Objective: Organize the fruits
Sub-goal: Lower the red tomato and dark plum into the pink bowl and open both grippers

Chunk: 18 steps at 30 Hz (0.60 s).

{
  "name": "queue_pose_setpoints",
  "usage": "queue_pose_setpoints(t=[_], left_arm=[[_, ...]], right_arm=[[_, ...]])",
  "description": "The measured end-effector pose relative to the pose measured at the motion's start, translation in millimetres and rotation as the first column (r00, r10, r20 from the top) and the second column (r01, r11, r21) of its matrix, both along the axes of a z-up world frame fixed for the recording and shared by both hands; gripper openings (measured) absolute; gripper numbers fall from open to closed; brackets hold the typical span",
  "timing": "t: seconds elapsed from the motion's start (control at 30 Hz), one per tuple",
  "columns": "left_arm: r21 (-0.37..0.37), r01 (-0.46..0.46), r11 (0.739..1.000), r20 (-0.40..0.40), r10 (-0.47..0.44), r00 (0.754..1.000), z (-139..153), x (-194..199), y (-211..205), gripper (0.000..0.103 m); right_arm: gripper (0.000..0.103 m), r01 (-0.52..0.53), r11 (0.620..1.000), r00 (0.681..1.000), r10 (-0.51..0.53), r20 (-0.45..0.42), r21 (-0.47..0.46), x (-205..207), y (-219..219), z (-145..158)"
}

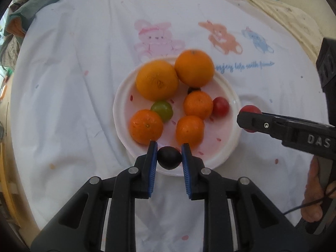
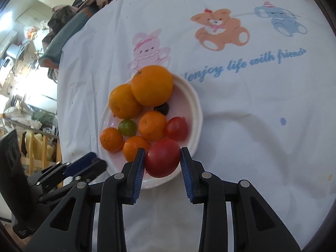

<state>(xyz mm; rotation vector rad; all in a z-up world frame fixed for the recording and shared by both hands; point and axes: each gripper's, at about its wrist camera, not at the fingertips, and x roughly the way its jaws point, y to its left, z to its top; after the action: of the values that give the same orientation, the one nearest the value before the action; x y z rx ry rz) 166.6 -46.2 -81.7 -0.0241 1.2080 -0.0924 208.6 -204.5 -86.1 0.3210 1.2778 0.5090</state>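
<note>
A white plate (image 1: 227,96) on the white printed cloth holds two large oranges (image 1: 157,80), three small tangerines (image 1: 146,126), a green fruit (image 1: 162,109), a small red fruit (image 1: 220,106) and a dark fruit half hidden behind. My left gripper (image 1: 169,156) is shut on a dark plum (image 1: 169,157) over the plate's near rim. My right gripper (image 2: 162,160) is shut on a red tomato (image 2: 162,157) over the plate's (image 2: 196,109) near edge; in the left wrist view it (image 1: 251,118) enters from the right.
The cloth (image 1: 73,73) has bear and rabbit prints (image 2: 220,28). Clothes and clutter (image 2: 63,27) lie at the far left beyond the table edge. The left gripper (image 2: 84,163) shows in the right wrist view at lower left.
</note>
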Motion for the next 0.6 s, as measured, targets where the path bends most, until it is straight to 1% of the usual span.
queue_pose_setpoints(t=[0.1, 0.2, 0.3, 0.37, 0.5, 0.57, 0.6], left_arm=[[0.003, -0.014, 1.000, -0.016, 0.014, 1.000, -7.3, 2.2, 3.1, 0.020], [-0.017, -0.024, 1.000, -0.030, 0.023, 0.999, -12.4, 4.1, 6.5, 0.020], [-0.036, -0.020, 0.999, -0.033, 0.019, 0.999, -15.0, 4.5, 5.7, 0.020], [-0.041, -0.013, 0.999, -0.028, 0.012, 1.000, -14.3, 5.2, 3.4, 0.020], [-0.060, 0.001, 0.998, -0.042, -0.004, 0.999, -15.2, 9.5, 0.3, 0.021], [-0.061, -0.006, 0.998, -0.042, 0.003, 0.999, -14.6, 12.4, 1.9, 0.031], [-0.061, -0.015, 0.998, -0.035, 0.012, 0.999, -13.7, 12.7, 2.9, 0.041]], right_arm=[[0.035, -0.005, 1.000, 1.000, 0.005, -0.012, 0.003, 0.3, 3.1, -5.0], [0.035, -0.005, 1.000, 0.999, 0.006, -0.032, 0.016, 1.4, 4.3, -9.3], [0.036, 0.004, 0.998, 0.998, 0.000, -0.063, 0.062, 2.5, 3.4, -13.6], [0.036, 0.009, 0.998, 0.998, -0.006, -0.058, 0.063, 2.8, 3.2, -13.7], [0.038, 0.023, 0.997, 0.996, -0.017, -0.083, 0.073, 4.1, 2.1, -19.7], [0.038, 0.028, 0.996, 0.996, -0.020, -0.089, 0.087, 3.6, 0.4, -20.9], [0.038, 0.028, 0.996, 0.996, -0.020, -0.087, 0.087, 3.6, 0.4, -20.4]])
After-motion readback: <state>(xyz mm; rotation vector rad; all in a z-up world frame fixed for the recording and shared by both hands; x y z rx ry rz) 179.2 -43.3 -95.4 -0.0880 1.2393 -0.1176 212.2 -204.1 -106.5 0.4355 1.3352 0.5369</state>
